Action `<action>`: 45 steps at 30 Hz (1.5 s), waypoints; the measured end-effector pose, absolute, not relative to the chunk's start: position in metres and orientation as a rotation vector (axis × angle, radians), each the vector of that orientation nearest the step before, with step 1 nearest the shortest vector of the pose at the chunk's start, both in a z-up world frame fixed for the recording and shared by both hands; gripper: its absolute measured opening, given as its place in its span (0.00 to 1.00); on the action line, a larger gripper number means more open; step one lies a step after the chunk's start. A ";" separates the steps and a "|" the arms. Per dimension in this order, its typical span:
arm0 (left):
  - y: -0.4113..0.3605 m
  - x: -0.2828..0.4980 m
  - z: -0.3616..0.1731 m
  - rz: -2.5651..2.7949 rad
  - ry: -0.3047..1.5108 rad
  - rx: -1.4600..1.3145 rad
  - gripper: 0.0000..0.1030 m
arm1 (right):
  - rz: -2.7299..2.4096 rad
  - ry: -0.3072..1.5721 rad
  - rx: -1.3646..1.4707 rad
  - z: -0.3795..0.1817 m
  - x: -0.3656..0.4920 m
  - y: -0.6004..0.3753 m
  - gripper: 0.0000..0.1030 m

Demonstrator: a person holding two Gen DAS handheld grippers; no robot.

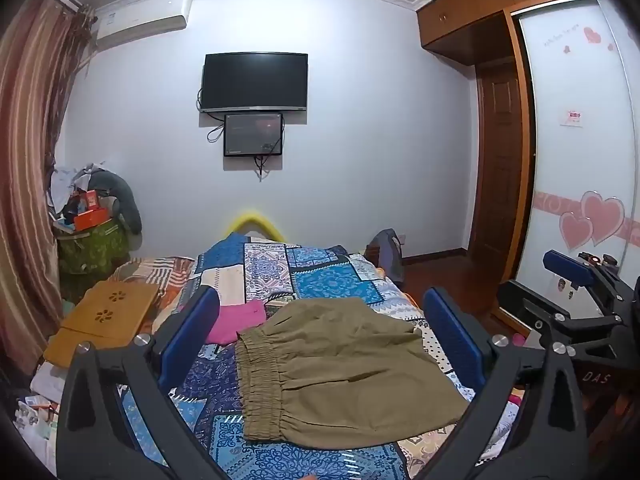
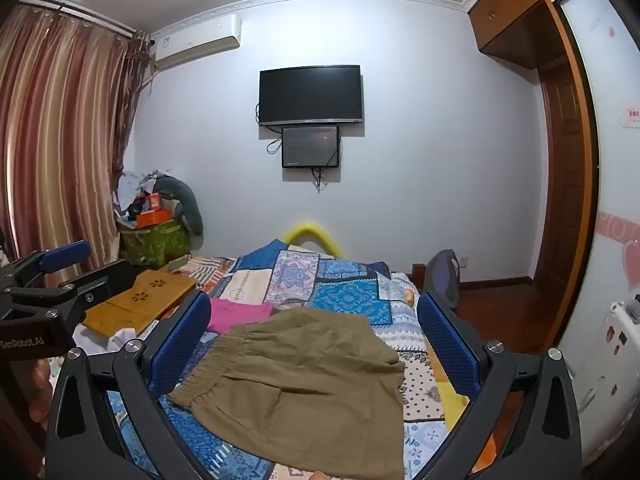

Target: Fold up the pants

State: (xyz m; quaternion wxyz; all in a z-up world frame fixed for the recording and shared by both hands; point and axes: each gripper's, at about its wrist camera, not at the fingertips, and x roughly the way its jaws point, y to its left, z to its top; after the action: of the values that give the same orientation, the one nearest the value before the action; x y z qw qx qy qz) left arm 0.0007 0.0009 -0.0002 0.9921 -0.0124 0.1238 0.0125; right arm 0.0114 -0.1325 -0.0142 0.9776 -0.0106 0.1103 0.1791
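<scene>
Patchwork bedspread (image 1: 336, 280) across the lower centre. Olive pants (image 1: 340, 372) flat on it, mid-frame, elastic waistband toward the left. Pink garment (image 1: 240, 320) just beyond, upper left of the pants. Left gripper (image 1: 320, 340) spread wide, nothing pinched. Right gripper (image 2: 314, 344) likewise spread, above the pants.

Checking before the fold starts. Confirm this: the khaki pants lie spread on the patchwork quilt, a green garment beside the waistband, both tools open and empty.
Wrong on one point: the garment beside the waistband is pink, as the left wrist view shows. The khaki pants do lie on the patchwork quilt, with left tool and right tool open and empty.
</scene>
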 end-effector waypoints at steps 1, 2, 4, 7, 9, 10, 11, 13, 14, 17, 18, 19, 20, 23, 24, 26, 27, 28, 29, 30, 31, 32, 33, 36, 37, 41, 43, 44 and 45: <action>0.002 0.001 0.000 0.032 0.249 -0.029 1.00 | 0.361 0.223 -0.023 -0.014 0.012 -0.132 1.00; 0.002 0.002 0.000 0.036 0.250 -0.033 1.00 | 0.361 0.222 -0.023 -0.014 0.012 -0.132 1.00; -0.001 0.003 -0.004 0.013 0.257 -0.013 1.00 | 0.361 0.218 -0.022 -0.015 0.012 -0.132 1.00; 0.007 0.004 -0.008 0.001 0.256 -0.044 1.00 | 0.361 0.215 -0.021 -0.015 0.012 -0.132 1.00; 0.003 0.005 -0.003 0.007 0.256 -0.037 1.00 | 0.360 0.216 -0.021 -0.015 0.012 -0.132 1.00; 0.004 0.006 -0.004 0.009 0.257 -0.038 1.00 | 0.361 0.216 -0.020 -0.015 0.012 -0.132 1.00; 0.004 0.006 -0.004 0.009 0.256 -0.038 1.00 | 0.362 0.217 -0.021 -0.015 0.012 -0.132 1.00; 0.004 0.006 -0.004 0.010 0.255 -0.037 1.00 | 0.362 0.217 -0.020 -0.015 0.012 -0.132 1.00; 0.004 0.007 -0.005 0.010 0.255 -0.037 1.00 | 0.362 0.216 -0.020 -0.015 0.012 -0.132 1.00; 0.003 0.007 -0.005 0.013 0.253 -0.030 1.00 | 0.360 0.217 -0.018 -0.016 0.012 -0.132 1.00; 0.003 0.007 -0.005 0.012 0.254 -0.028 1.00 | 0.361 0.217 -0.018 -0.016 0.012 -0.131 1.00; 0.003 0.007 -0.005 0.011 0.255 -0.027 1.00 | 0.361 0.217 -0.019 -0.016 0.012 -0.131 1.00; 0.003 0.007 -0.005 0.010 0.256 -0.027 1.00 | 0.361 0.218 -0.018 -0.016 0.012 -0.131 1.00; 0.001 0.006 -0.003 0.010 0.255 -0.024 1.00 | 0.360 0.218 -0.016 -0.013 0.014 -0.131 1.00; 0.001 0.005 -0.003 0.010 0.255 -0.022 1.00 | 0.359 0.218 -0.016 -0.013 0.014 -0.131 1.00; 0.001 0.006 -0.003 0.008 0.255 -0.022 1.00 | 0.360 0.219 -0.014 -0.014 0.014 -0.134 1.00; 0.002 0.006 -0.002 0.007 0.255 -0.023 1.00 | 0.360 0.220 -0.012 -0.013 0.014 -0.134 1.00; 0.002 0.006 -0.002 0.007 0.256 -0.024 1.00 | 0.360 0.220 -0.011 -0.013 0.013 -0.134 1.00; 0.002 0.006 -0.003 0.008 0.256 -0.024 1.00 | 0.360 0.221 -0.011 -0.013 0.014 -0.134 1.00; 0.002 0.006 -0.002 0.007 0.256 -0.026 1.00 | 0.361 0.221 -0.009 -0.016 0.014 -0.133 1.00; 0.002 0.006 -0.003 0.006 0.256 -0.026 1.00 | 0.362 0.221 -0.008 -0.016 0.014 -0.133 1.00; 0.002 0.007 -0.003 0.007 0.257 -0.026 1.00 | 0.363 0.221 -0.008 -0.015 0.013 -0.132 1.00; 0.002 0.007 -0.003 0.008 0.256 -0.025 1.00 | 0.363 0.220 -0.007 -0.015 0.013 -0.132 1.00; 0.002 0.007 -0.003 0.008 0.257 -0.023 1.00 | 0.363 0.221 -0.005 -0.015 0.013 -0.132 1.00; 0.002 0.007 -0.002 0.009 0.256 -0.023 1.00 | 0.365 0.219 -0.003 -0.014 0.012 -0.132 1.00; 0.002 0.007 -0.003 0.010 0.254 -0.022 1.00 | 0.370 0.212 0.002 -0.013 0.011 -0.133 1.00; 0.002 0.007 -0.003 0.009 0.255 -0.022 1.00 | 0.372 0.209 0.001 -0.012 0.010 -0.132 1.00; 0.002 0.007 -0.003 0.008 0.255 -0.023 1.00 | 0.373 0.209 0.000 -0.012 0.010 -0.131 1.00; 0.002 0.007 -0.003 0.009 0.256 -0.023 1.00 | 0.372 0.207 -0.002 -0.012 0.010 -0.131 1.00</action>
State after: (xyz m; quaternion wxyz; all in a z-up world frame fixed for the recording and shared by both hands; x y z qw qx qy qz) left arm 0.0070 0.0019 -0.0033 0.9918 -0.0116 0.1275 0.0043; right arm 0.0103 -0.1309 -0.0115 0.9774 -0.0011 0.1028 0.1848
